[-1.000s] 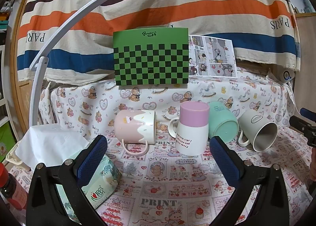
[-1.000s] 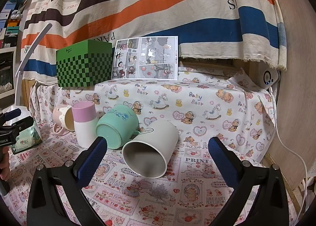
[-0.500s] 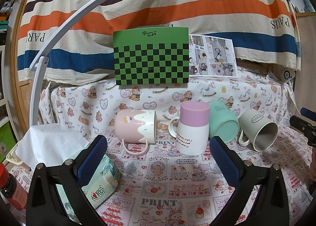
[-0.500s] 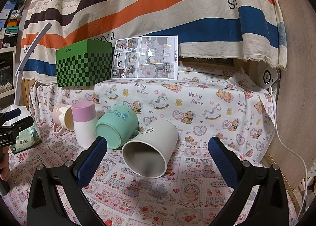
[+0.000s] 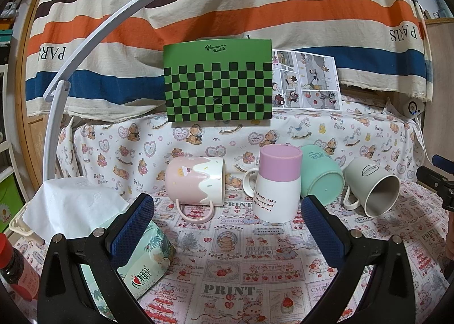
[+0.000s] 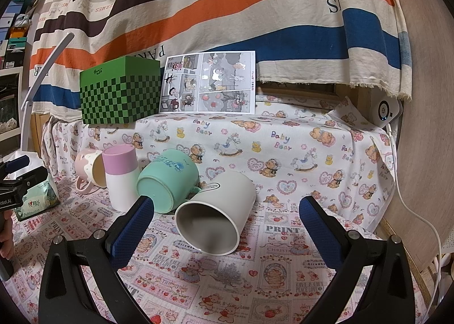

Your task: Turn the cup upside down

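Left wrist: printed tablecloth (image 5: 232,290) below striped drape (image 5: 227,12).

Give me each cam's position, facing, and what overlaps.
Left wrist: on the left hand-held gripper, facing the pink mug and lilac-white cup; own open fingers show, right hand-held gripper at the edge.
Right wrist: on the right hand-held gripper, facing the grey mug; own open fingers show.
Shared: all four cups, green box.

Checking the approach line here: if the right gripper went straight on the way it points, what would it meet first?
Most likely the grey mug, lying on its side with its open mouth facing the right gripper. The mug sits left of centre between the open jaws, so the left finger might touch its rim first; depth is unclear.
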